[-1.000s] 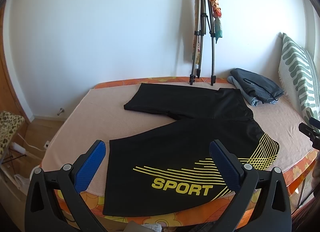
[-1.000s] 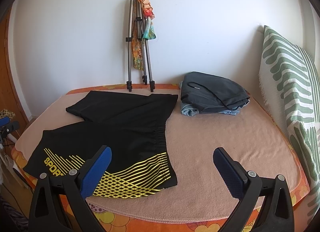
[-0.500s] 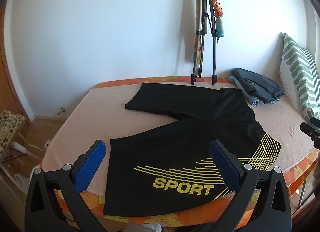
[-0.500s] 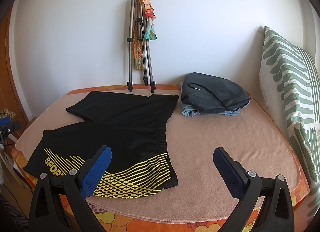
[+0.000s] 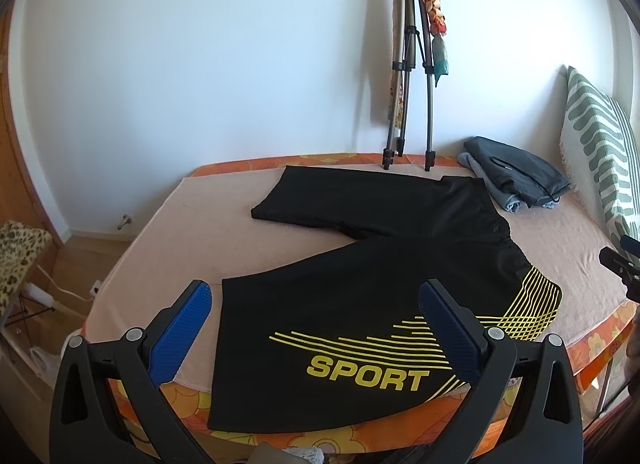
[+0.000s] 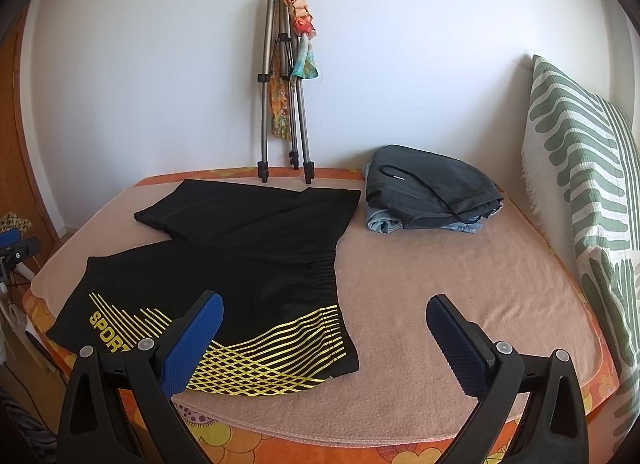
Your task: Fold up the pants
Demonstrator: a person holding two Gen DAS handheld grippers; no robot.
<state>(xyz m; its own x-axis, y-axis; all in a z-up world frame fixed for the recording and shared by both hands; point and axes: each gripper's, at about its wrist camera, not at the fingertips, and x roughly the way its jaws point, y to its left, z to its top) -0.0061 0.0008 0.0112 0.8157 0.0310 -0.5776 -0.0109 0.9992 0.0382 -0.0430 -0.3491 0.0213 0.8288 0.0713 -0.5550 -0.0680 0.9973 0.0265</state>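
Note:
Black sport shorts (image 5: 360, 288) with yellow stripes and "SPORT" lettering lie spread flat on the pink blanket, both legs pointing left; they also show in the right wrist view (image 6: 248, 264). My left gripper (image 5: 316, 304) is open and empty, held above the near leg by its hem. My right gripper (image 6: 324, 316) is open and empty, held above the bed's front edge next to the waistband corner. Neither touches the cloth.
A pile of folded grey and blue clothes (image 6: 432, 191) lies at the back right. A folded tripod (image 6: 284, 103) with a scarf leans on the wall. A green-striped pillow (image 6: 588, 203) stands at the right. The bed's orange front edge (image 6: 360, 452) is close below.
Both views have shifted only slightly; the shorts lie as before and both grippers stay open.

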